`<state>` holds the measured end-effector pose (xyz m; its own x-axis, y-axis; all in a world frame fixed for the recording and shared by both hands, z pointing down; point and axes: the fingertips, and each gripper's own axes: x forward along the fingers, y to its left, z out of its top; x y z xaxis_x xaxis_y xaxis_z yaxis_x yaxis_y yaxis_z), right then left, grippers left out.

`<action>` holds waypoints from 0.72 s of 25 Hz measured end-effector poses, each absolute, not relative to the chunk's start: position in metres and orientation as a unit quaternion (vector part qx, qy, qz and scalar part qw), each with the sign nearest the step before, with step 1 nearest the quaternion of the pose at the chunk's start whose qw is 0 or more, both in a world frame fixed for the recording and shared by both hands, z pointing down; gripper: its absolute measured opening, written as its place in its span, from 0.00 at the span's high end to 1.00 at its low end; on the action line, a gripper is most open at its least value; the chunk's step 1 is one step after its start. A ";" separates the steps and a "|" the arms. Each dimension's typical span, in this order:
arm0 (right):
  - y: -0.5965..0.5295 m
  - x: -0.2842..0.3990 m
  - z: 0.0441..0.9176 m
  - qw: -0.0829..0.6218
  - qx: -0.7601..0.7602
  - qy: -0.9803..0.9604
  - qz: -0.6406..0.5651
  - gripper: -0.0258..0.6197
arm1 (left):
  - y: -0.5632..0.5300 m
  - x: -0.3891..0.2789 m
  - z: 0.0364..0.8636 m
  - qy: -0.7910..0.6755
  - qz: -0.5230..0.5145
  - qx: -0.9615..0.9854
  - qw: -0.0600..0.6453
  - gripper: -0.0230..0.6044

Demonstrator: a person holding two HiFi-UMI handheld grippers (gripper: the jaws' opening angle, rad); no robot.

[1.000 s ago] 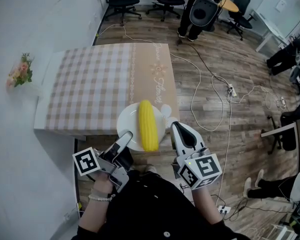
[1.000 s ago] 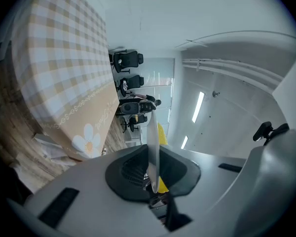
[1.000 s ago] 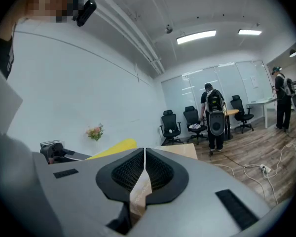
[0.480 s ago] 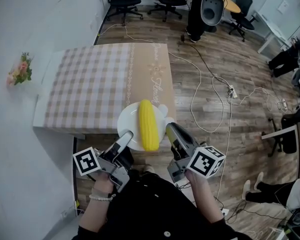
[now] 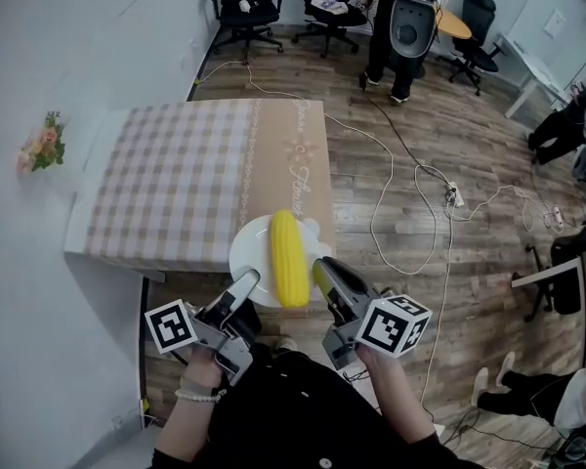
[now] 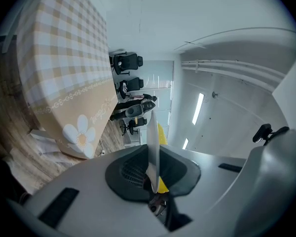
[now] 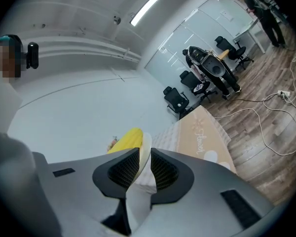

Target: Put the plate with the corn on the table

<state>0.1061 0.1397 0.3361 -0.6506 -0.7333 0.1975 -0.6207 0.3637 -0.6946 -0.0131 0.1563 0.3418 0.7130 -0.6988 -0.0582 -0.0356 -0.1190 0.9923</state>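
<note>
A white plate point(image 5: 256, 254) carrying a yellow corn cob point(image 5: 289, 258) hangs over the near edge of the checked tablecloth table point(image 5: 176, 179). My left gripper point(image 5: 245, 285) is shut on the plate's near-left rim; in the left gripper view the plate point(image 6: 152, 142) stands edge-on between the jaws with the corn point(image 6: 162, 132) behind it. My right gripper point(image 5: 322, 273) is shut on the near-right rim. In the right gripper view the plate rim point(image 7: 145, 157) sits between the pads, the corn point(image 7: 126, 139) to its left and the table point(image 7: 200, 132) beyond.
Flowers point(image 5: 40, 145) stand by the wall left of the table. Cables point(image 5: 410, 193) trail over the wooden floor to the right. Office chairs point(image 5: 246, 3) and a standing person point(image 5: 406, 18) are at the back. A desk edge point(image 5: 547, 267) is at right.
My right gripper has rolled, so its marker cube now faces sideways, and its jaws have closed in on the plate's right rim. The left gripper still holds the plate.
</note>
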 end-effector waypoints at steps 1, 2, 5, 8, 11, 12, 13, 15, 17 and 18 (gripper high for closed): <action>0.141 0.106 0.337 0.071 -0.410 0.823 -0.386 0.81 | 0.157 -0.012 0.342 -0.264 -0.274 0.696 0.609 0.90; 0.141 0.108 0.337 0.070 -0.408 0.824 -0.387 0.81 | 0.158 -0.010 0.342 -0.265 -0.276 0.695 0.609 0.90; 0.142 0.111 0.335 0.070 -0.401 0.828 -0.385 0.81 | 0.159 -0.006 0.341 -0.267 -0.284 0.692 0.608 0.90; 0.144 0.112 0.334 0.061 -0.403 0.834 -0.372 0.81 | 0.161 -0.005 0.342 -0.269 -0.287 0.691 0.606 0.90; 0.143 0.112 0.336 0.067 -0.402 0.834 -0.372 0.81 | 0.162 -0.005 0.342 -0.275 -0.288 0.692 0.603 0.90; 0.143 0.112 0.336 0.071 -0.399 0.833 -0.375 0.81 | 0.162 -0.005 0.341 -0.277 -0.288 0.692 0.602 0.90; 0.143 0.112 0.336 0.074 -0.397 0.833 -0.378 0.82 | 0.162 -0.005 0.341 -0.278 -0.288 0.692 0.601 0.90; 0.142 0.111 0.336 0.073 -0.394 0.835 -0.377 0.82 | 0.162 -0.005 0.341 -0.281 -0.289 0.691 0.600 0.90; 0.140 0.110 0.337 0.069 -0.394 0.837 -0.373 0.82 | 0.161 -0.007 0.343 -0.284 -0.290 0.689 0.600 0.90; 0.140 0.109 0.337 0.069 -0.394 0.838 -0.372 0.82 | 0.160 -0.008 0.343 -0.285 -0.290 0.689 0.600 0.90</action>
